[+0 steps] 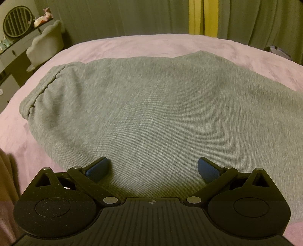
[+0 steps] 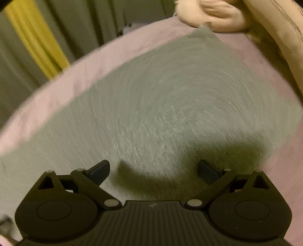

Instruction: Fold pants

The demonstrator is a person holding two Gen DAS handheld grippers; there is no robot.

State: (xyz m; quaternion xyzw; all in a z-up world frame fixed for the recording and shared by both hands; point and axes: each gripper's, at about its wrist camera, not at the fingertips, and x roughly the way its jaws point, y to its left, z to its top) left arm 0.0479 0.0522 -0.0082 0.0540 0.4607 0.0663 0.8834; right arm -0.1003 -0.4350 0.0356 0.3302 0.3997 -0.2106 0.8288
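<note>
Right up against the lens in both views you get the black hand-held gripper body, and past that it's all grey fabric. So, the left hand-held gripper [image 1: 153,167] has its blue-padded fingers [image 1: 97,167] spread wide with nothing between them, hanging just over the grey pants [image 1: 144,106]. Can't tell if the tips actually touch the cloth. The pants lie flat on a bed with a pink bedsheet [image 1: 132,45], stretching ahead of the fingers and off to both sides.

The left view is the sharp one. It shows the gathered elastic cuff [image 1: 40,92] of the pants ahead and to the left of the fingers, plus room stuff beyond the bed: a grey chair [image 1: 46,42] and a round mirror [image 1: 18,21] far off to the left, and a yellow curtain strip [image 1: 196,17] straight ahead.

The right hand-held gripper [image 2: 153,170] is also wide open and empty, over the same pants [image 2: 161,98], throwing a dark shadow on the cloth right between and beyond its fingers. That view is badly smeared, so fabric detail is gone. What it does show that the left one doesn't: a fluffy pink plush thing [image 2: 212,15] at the far end of the bed, and a beige padded edge [image 2: 280,32] off to the right.
</note>
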